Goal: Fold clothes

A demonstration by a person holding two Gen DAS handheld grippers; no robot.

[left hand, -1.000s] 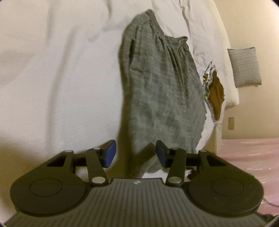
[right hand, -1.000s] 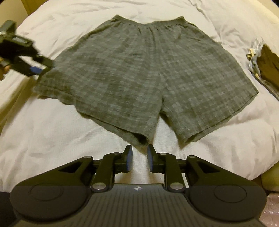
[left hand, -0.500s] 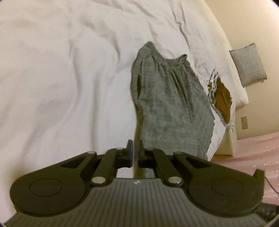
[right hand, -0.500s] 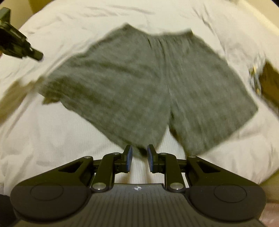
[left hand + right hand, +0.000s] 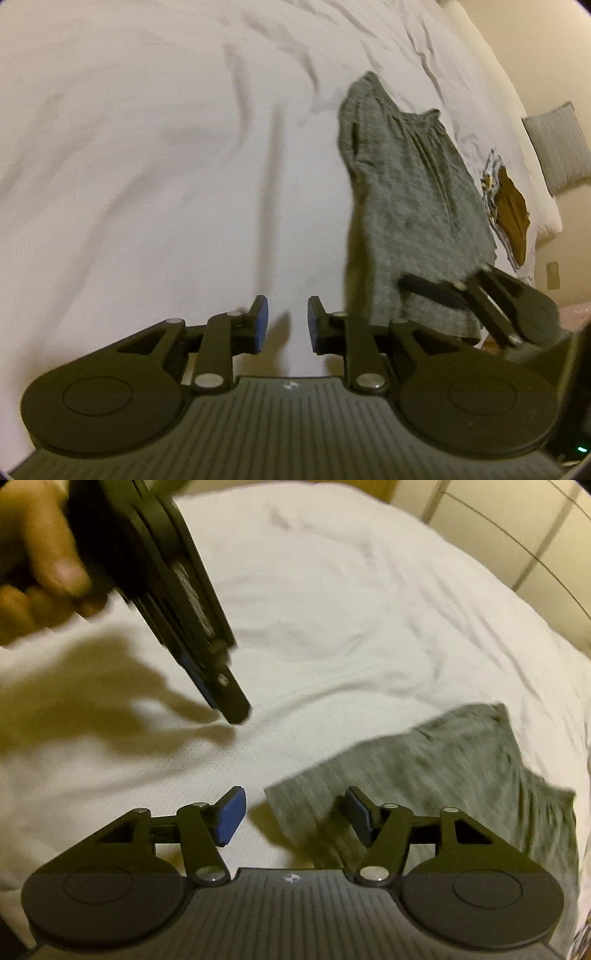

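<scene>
Since the earlier frames both grippers have opened and shifted: left gripper (image 5: 287, 320), pressed together half a second ago, now has its blue pads spread over bare white duvet (image 5: 147, 166); right gripper (image 5: 293, 814), previously nearly closed in front of the flat shorts, is now spread wide. Shorts (image 5: 413, 192) have gone from laid out flat with both legs showing to a narrower folded shape.

Left gripper sits off to the left of the shorts, holding nothing. In the right wrist view it comes in from upper left, fingers angled down at the duvet, a person's hand (image 5: 33, 561) wrapped around its handle. Right gripper hovers over the near corner of the shorts, nothing between its pads.

Shorts: grey checked fabric, waistband end far from the left camera. They lie on the duvet, near folded clothes (image 5: 508, 206) at the bed edge. Motion blur in right view.
</scene>
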